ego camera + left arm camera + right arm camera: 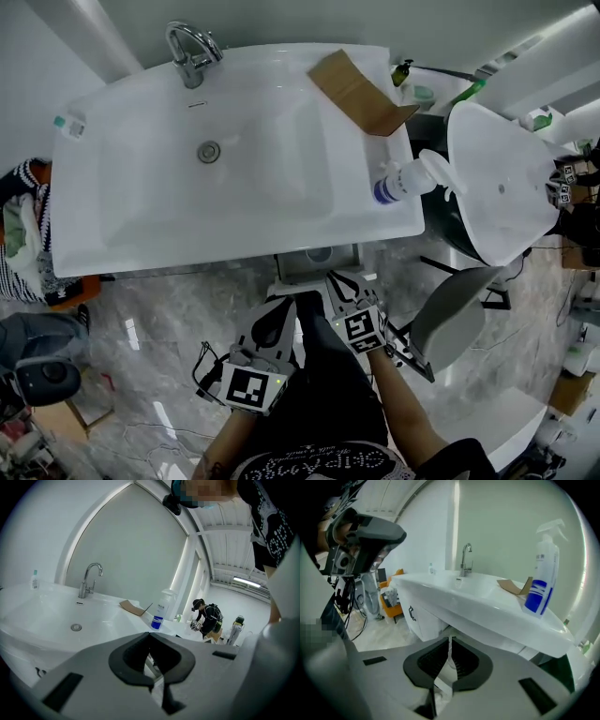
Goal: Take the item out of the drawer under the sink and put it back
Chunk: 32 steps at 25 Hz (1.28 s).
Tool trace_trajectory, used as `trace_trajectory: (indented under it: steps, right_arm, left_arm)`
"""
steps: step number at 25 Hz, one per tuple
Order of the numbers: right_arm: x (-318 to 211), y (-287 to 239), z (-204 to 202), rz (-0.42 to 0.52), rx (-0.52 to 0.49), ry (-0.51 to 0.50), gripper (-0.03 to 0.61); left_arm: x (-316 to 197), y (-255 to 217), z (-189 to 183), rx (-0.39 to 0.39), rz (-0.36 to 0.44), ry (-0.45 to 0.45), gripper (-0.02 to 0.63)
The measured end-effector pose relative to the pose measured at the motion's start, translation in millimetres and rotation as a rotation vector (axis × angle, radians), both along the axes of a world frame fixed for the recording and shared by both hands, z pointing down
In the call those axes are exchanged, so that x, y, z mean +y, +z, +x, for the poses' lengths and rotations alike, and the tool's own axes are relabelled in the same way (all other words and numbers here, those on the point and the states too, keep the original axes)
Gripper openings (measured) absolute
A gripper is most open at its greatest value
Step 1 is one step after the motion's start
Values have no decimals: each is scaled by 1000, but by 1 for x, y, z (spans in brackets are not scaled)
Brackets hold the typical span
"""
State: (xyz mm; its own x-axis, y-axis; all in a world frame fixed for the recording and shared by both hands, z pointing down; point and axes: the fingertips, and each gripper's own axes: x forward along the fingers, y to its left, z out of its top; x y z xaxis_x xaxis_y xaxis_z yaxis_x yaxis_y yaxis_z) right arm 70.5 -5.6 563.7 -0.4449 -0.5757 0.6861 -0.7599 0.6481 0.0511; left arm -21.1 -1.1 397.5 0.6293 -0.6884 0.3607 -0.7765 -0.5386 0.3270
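Observation:
From the head view I look down on the white sink (112,253) with its chrome faucet (190,52). Below its front edge shows a grey drawer part (317,264); no item inside can be seen. My left gripper (281,307) and right gripper (337,279) hover side by side just in front of it, over the person's dark trousers. In the left gripper view the left gripper (150,633) has its tips together and holds nothing, pointing over the sink rim. In the right gripper view the right gripper (450,639) is shut and empty, aimed under the sink edge (487,616) at the white cabinet (419,620).
A spray bottle (408,180) and a cardboard piece (361,94) lie on the sink's right side. A white round seat (497,178) and a grey chair (450,319) stand to the right. An orange basket with cloth (23,225) sits at the left. Another person (206,616) stands far off.

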Motion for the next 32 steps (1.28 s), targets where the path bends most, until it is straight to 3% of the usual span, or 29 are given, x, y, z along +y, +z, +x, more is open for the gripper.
trace_trajectory:
  steps: [7,13,16,24,32]
  right_arm:
    - [-9,36,-5,-67,175,-200,25]
    - [-9,77,-6,-154,240,-314,71]
    - [-13,90,-8,-151,294,-382,71]
    - [-15,122,-13,-181,352,-528,72]
    - [-7,145,-17,-207,396,-595,72]
  left_arm:
    - [-4,4,-2,26,-17,-90,0]
    - [-1,15,-1,23,-50,-138,0]
    - [-1,20,1,19,-72,-156,0]
    - [0,36,11,27,-124,-198,0]
    - [3,46,13,35,-157,-233,0]
